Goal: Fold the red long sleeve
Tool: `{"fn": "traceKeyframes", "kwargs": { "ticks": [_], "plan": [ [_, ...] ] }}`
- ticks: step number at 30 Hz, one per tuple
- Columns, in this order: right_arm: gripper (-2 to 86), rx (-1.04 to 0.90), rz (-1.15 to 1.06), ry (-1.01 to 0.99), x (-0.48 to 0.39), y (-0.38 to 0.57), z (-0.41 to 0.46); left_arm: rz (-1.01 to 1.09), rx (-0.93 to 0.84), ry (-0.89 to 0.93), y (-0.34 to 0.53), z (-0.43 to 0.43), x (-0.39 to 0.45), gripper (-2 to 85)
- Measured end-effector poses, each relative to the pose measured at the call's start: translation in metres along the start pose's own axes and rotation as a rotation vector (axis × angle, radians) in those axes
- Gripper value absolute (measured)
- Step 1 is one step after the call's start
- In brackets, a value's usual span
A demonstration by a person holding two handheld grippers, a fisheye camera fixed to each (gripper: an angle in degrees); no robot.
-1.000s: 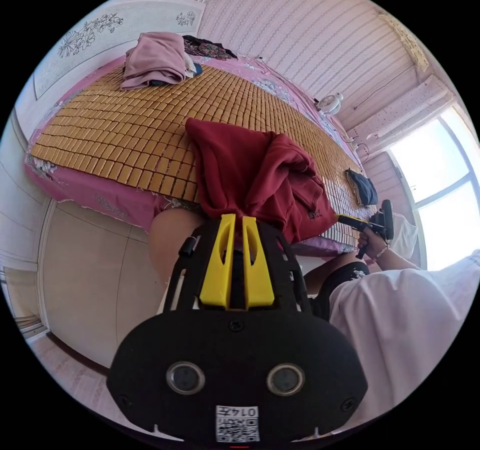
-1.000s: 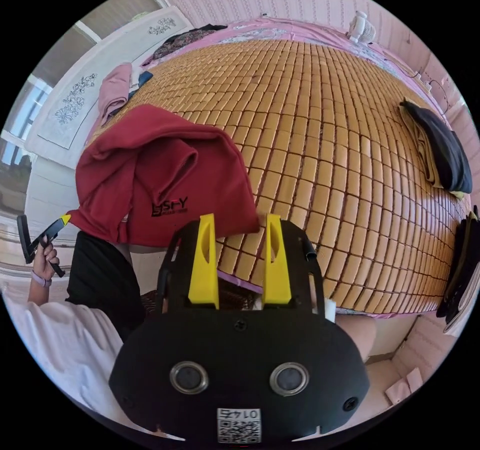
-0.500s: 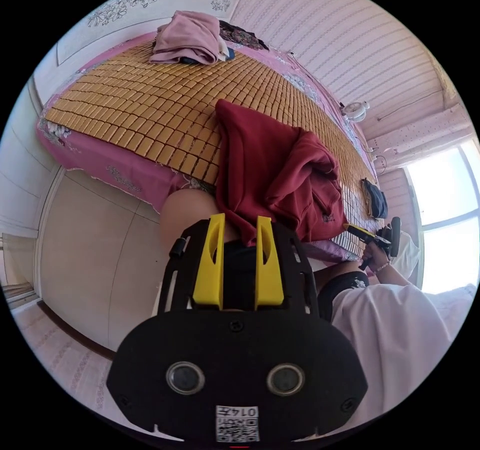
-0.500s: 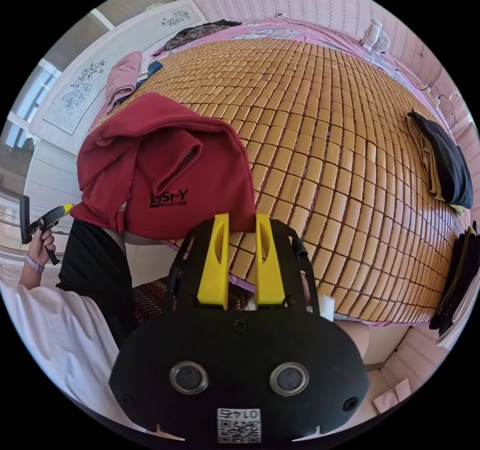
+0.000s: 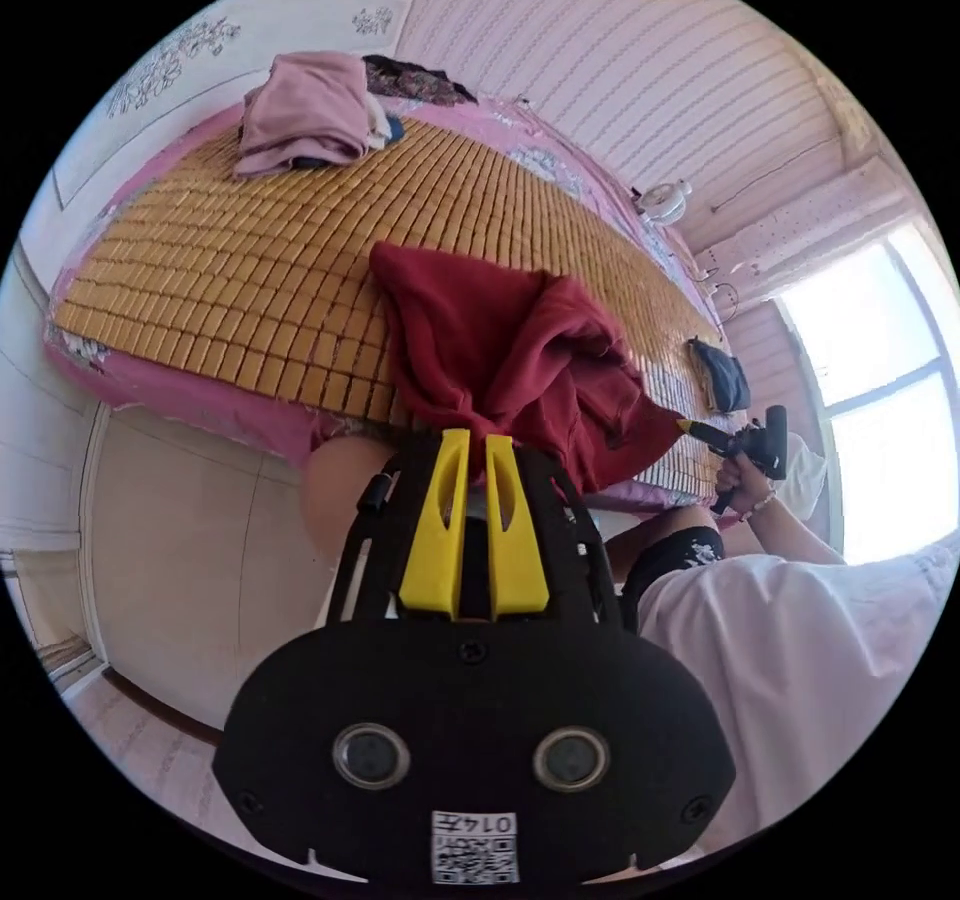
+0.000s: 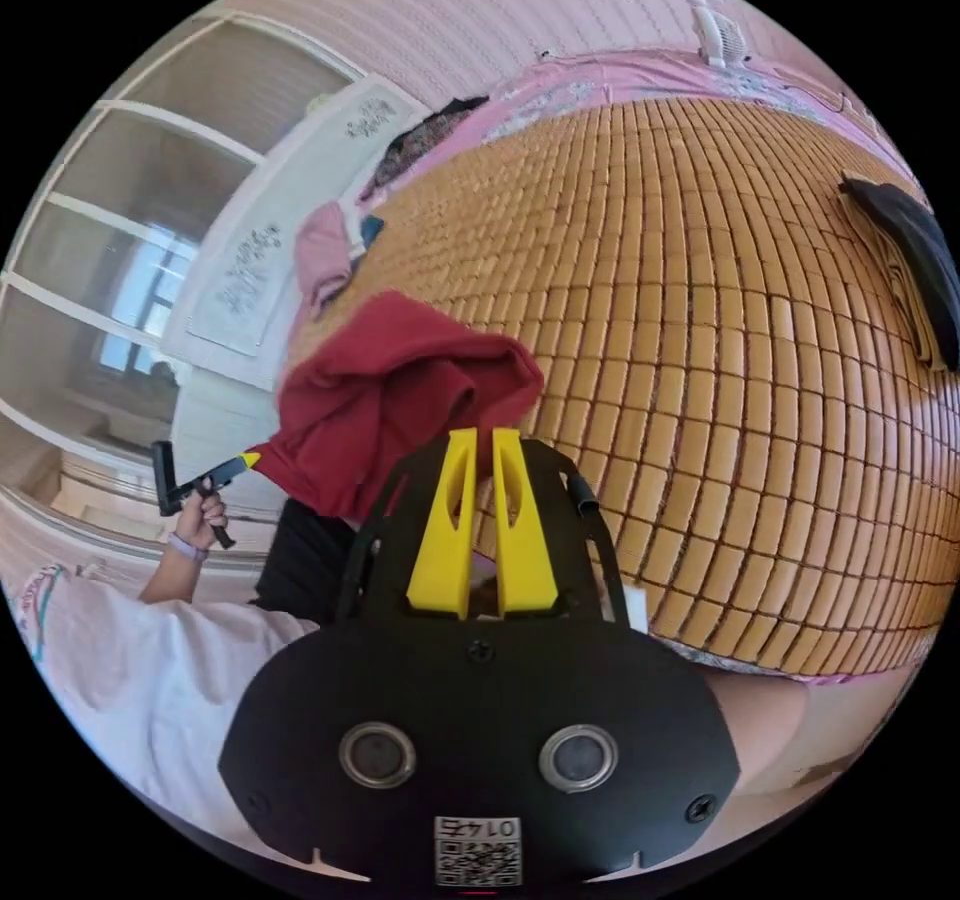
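Claws: left claw (image 5: 474, 437) and right claw (image 6: 483, 437) both pinched nearly closed on red shirt (image 5: 510, 360) bunched ahead at bed (image 5: 200, 250) edge; pull corners apart evenly, flatten before folding.

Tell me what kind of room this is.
Most likely a bedroom in a home: a bed covered by a bamboo mat, piles of clothes at its far end, and a small fan by the striped pink wall.
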State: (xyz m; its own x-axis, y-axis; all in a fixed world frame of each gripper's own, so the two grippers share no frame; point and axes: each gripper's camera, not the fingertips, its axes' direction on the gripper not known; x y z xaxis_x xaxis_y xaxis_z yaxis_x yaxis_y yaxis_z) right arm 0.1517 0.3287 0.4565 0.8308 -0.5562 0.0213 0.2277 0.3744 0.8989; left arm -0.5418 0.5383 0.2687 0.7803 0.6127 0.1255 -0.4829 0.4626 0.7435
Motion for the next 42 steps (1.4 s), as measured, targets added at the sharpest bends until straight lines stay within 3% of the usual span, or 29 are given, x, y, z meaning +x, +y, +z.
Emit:
{"fn": "traceKeyframes", "kwargs": {
  "ticks": [8,14,16,20,24,29,32,34,38,42],
  "plan": [
    [1.5,0.467,-0.241,-0.413,-0.063,-0.046,-0.190,0.289,0.413,-0.021,-0.041,-0.157,0.083,-0.4],
    [1.2,0.839,-0.369,-0.670,-0.109,-0.042,-0.357,0.424,0.754,0.119,-0.040,-0.305,0.138,-0.5],
    [1.2,0.883,-0.449,-0.663,-0.130,-0.030,-0.401,0.479,0.906,0.175,-0.025,-0.368,0.167,-0.6],
    [1.2,0.998,-0.599,-0.594,-0.176,0.014,-0.487,0.607,1.027,0.062,0.001,-0.421,0.224,-0.7],
    [1.2,1.082,-0.705,-0.488,-0.199,0.060,-0.548,0.641,1.212,0.206,0.046,-0.465,0.244,-0.6],
    [1.0,1.130,-0.805,-0.353,-0.221,0.119,-0.585,0.721,1.196,0.112,0.079,-0.479,0.276,-0.6],
    [1.0,1.135,-0.840,-0.502,-0.226,0.147,-0.602,0.745,1.196,0.143,0.098,-0.487,0.284,-0.6],
    [0.9,1.175,-0.907,-0.558,-0.238,0.169,-0.616,0.794,1.304,0.210,0.128,-0.499,0.284,-0.6],
    [0.6,1.247,-1.022,-0.396,-0.272,0.184,-0.639,0.858,1.445,0.272,0.150,-0.514,0.286,-0.5],
    [0.5,1.059,-0.867,-0.228,-0.262,0.115,-0.601,0.775,1.293,0.233,0.083,-0.489,0.286,-0.5]
  ]
}}
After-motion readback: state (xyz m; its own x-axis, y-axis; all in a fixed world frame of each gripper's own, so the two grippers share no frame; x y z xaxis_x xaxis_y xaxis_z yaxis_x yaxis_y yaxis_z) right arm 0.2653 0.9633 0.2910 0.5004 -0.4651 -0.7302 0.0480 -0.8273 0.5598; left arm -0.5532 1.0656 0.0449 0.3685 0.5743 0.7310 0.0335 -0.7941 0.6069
